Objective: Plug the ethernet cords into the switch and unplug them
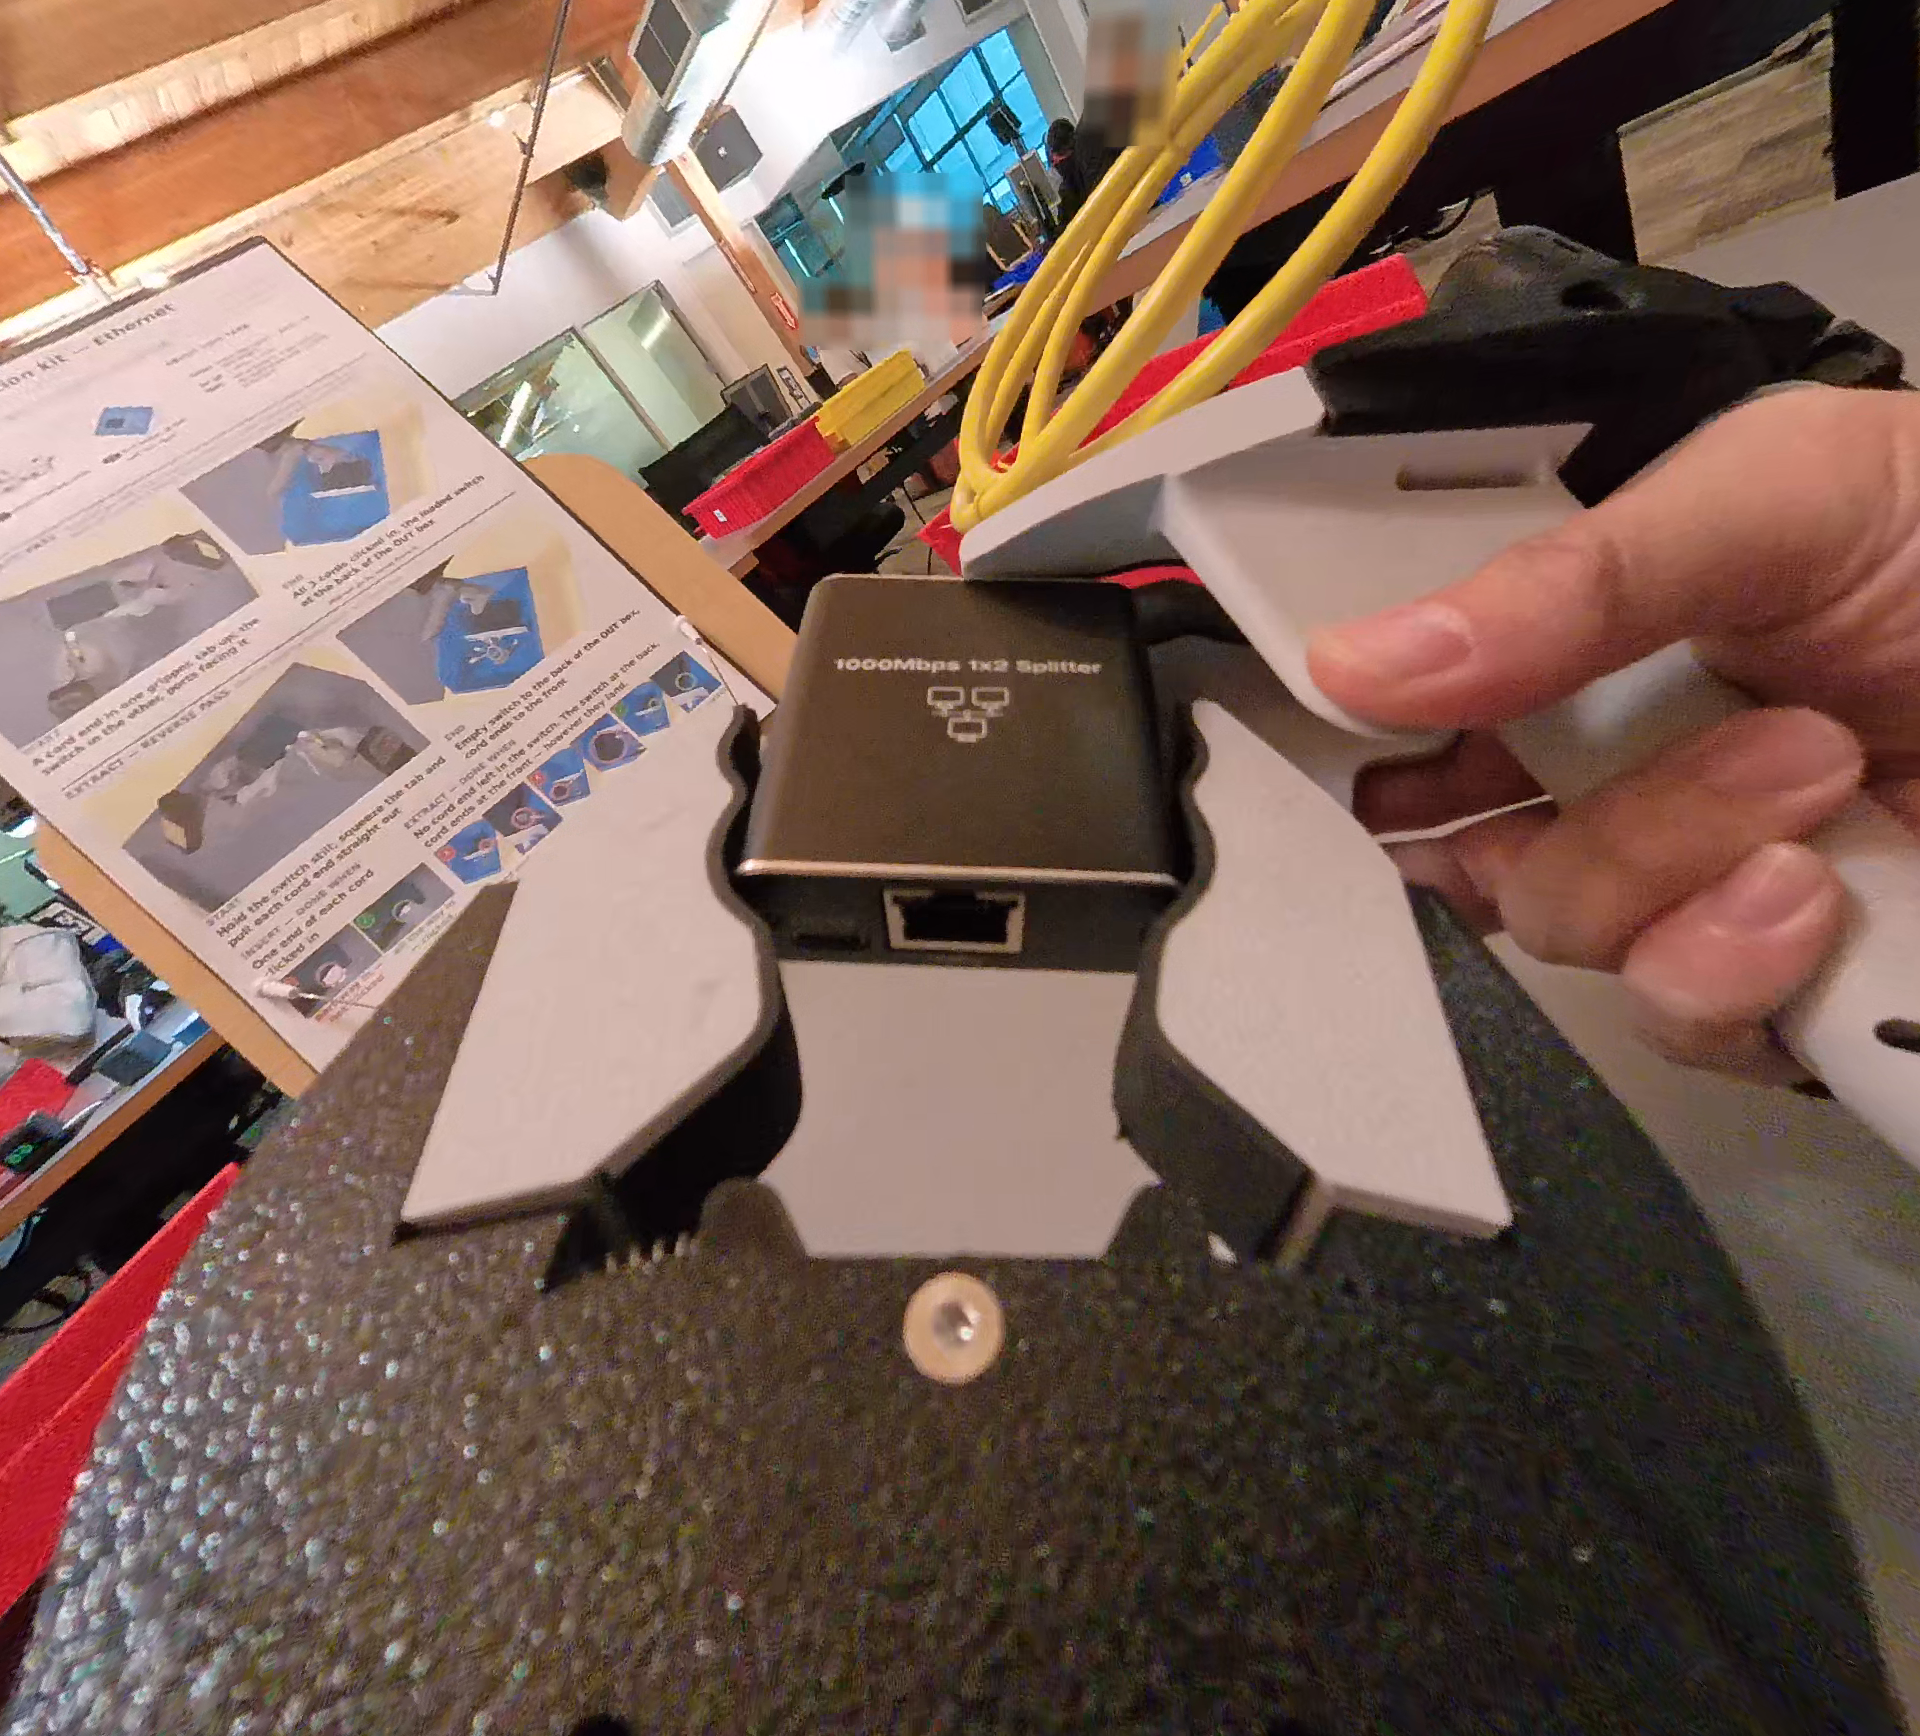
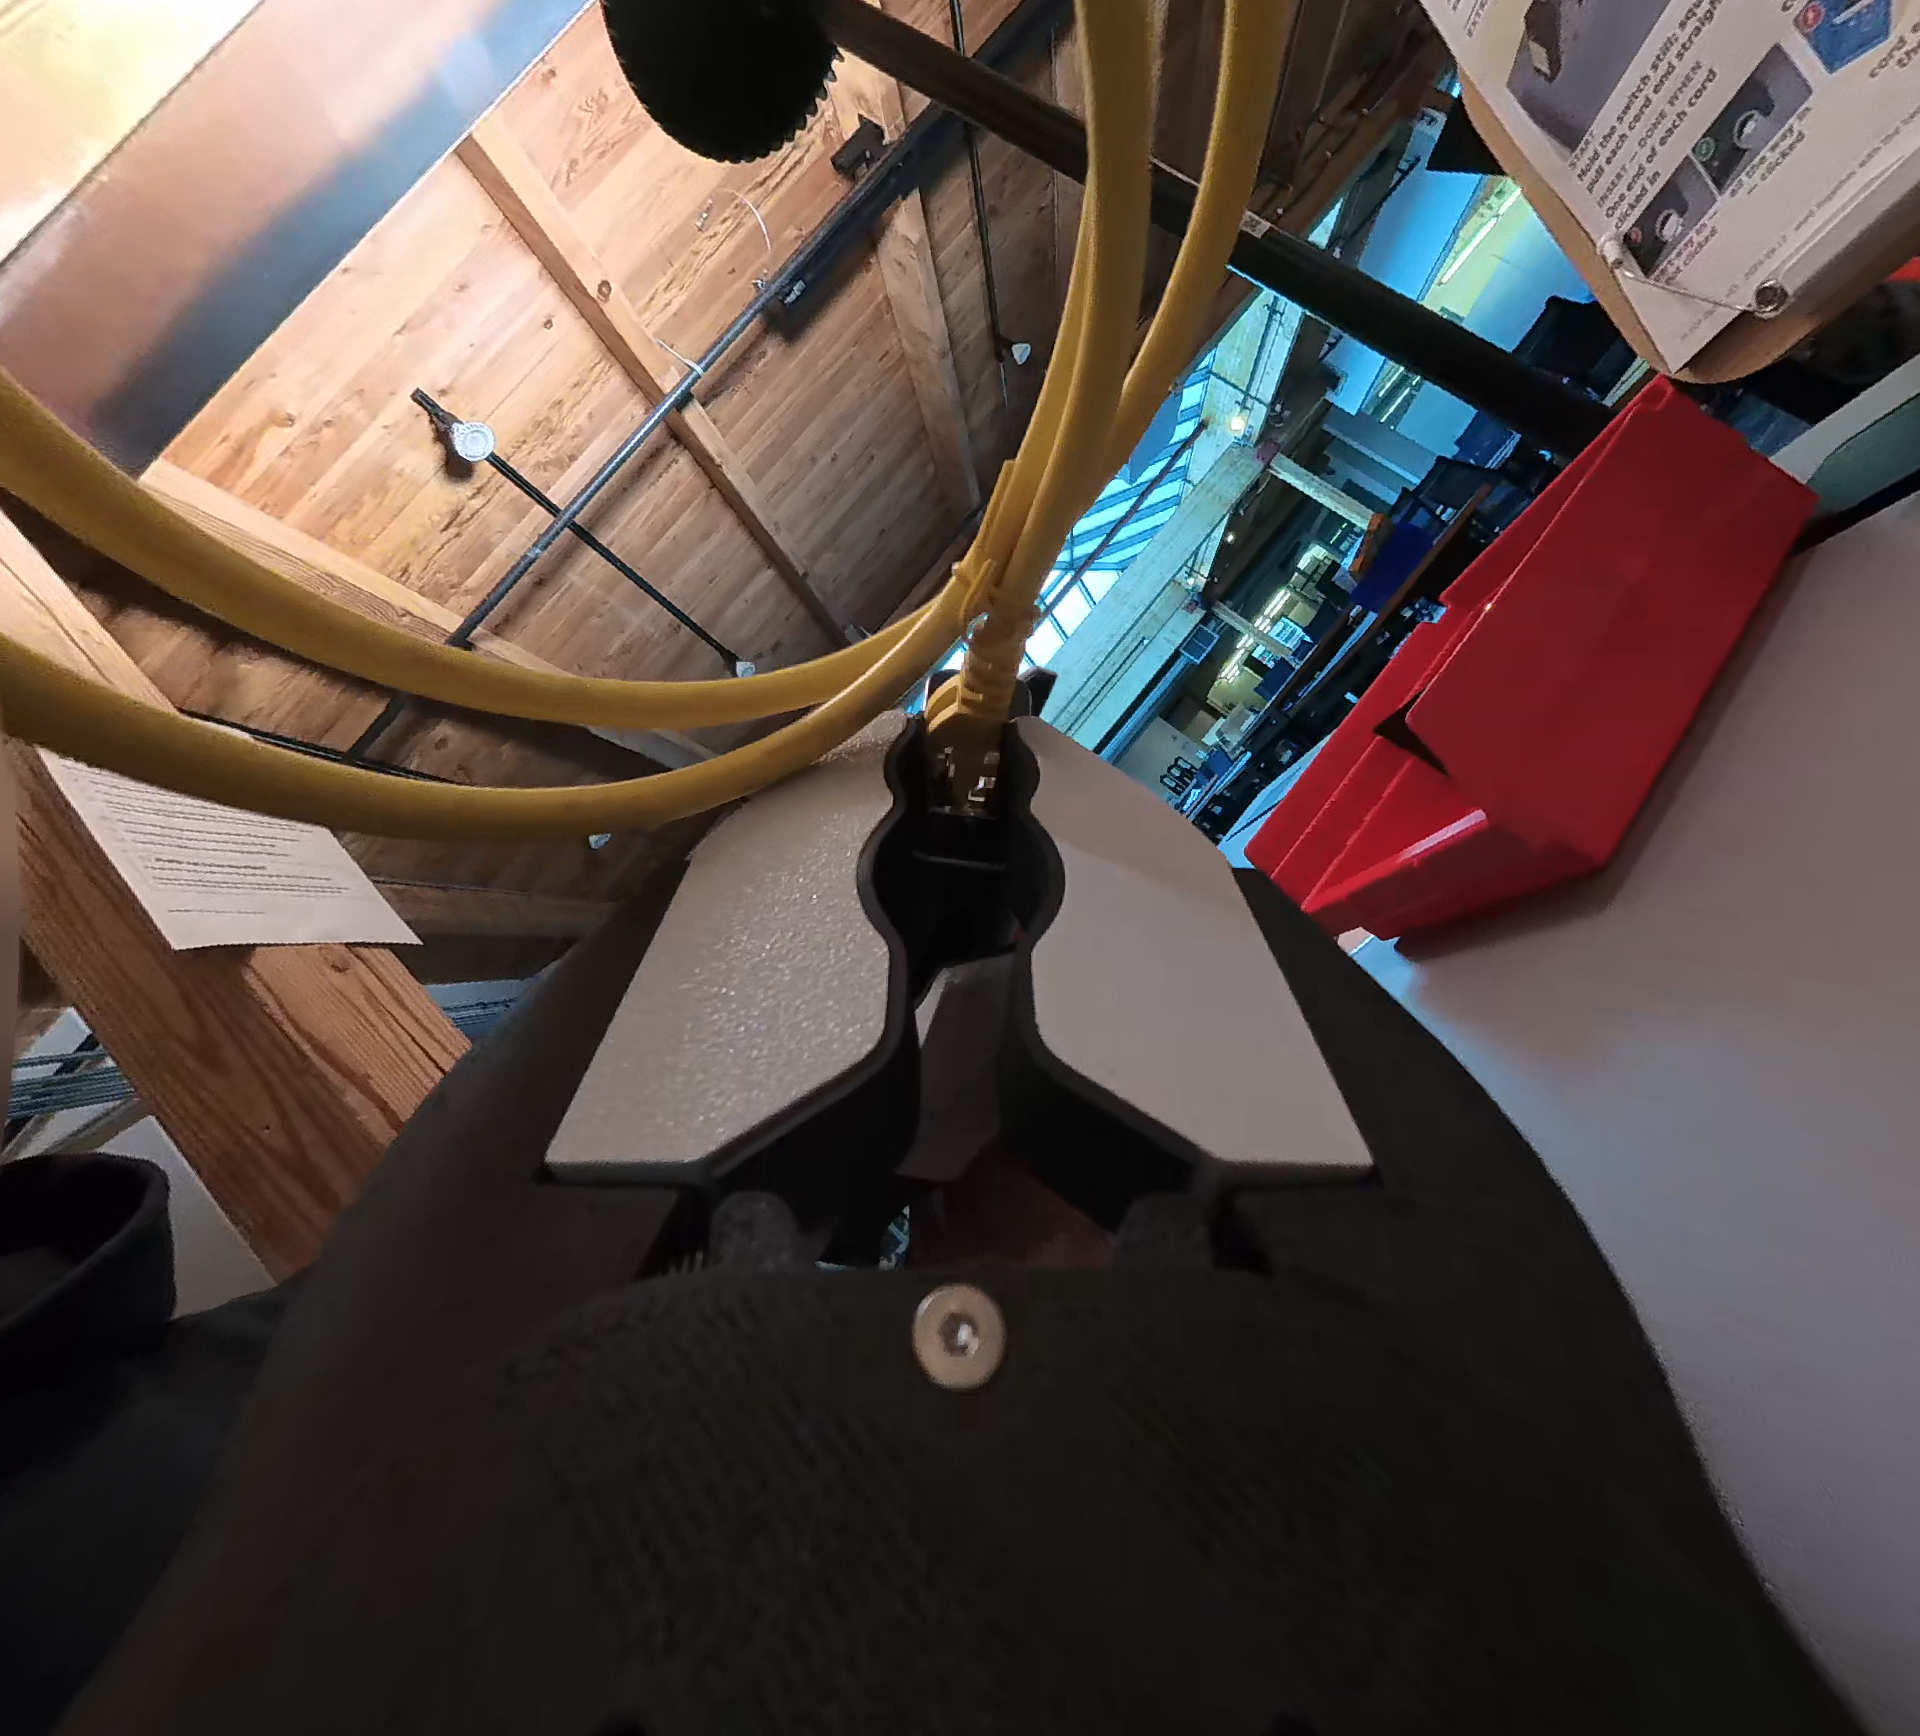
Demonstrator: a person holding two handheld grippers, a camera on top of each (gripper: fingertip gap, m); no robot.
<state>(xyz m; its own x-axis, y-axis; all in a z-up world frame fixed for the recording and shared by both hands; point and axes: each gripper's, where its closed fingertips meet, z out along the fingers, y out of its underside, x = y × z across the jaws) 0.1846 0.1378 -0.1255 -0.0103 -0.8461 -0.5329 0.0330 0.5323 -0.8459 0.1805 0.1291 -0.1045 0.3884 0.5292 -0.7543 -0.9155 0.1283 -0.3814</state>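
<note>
My left gripper (image 1: 961, 751) is shut on a small black switch (image 1: 961, 730), held level with one empty port (image 1: 954, 917) facing the camera. The right gripper (image 1: 1070, 523) shows beyond the switch's far end, held by a hand (image 1: 1621, 751), with a coiled yellow ethernet cord (image 1: 1195, 211) looping up from it. In the right wrist view my right gripper (image 2: 961, 756) is shut on the cord's plug (image 2: 971, 767), and the yellow cord (image 2: 520, 720) coils up and left. The switch is hidden in that view.
An instruction sheet on a board (image 1: 260, 626) stands to the left; it also shows in the right wrist view (image 2: 1662, 55). Red bins (image 2: 1538, 699) sit on the pale table (image 2: 1714, 1115). A second red bin (image 1: 1299, 336) lies behind the right gripper. Wooden beams are overhead. Less than 4 cm separates the two grippers' tips.
</note>
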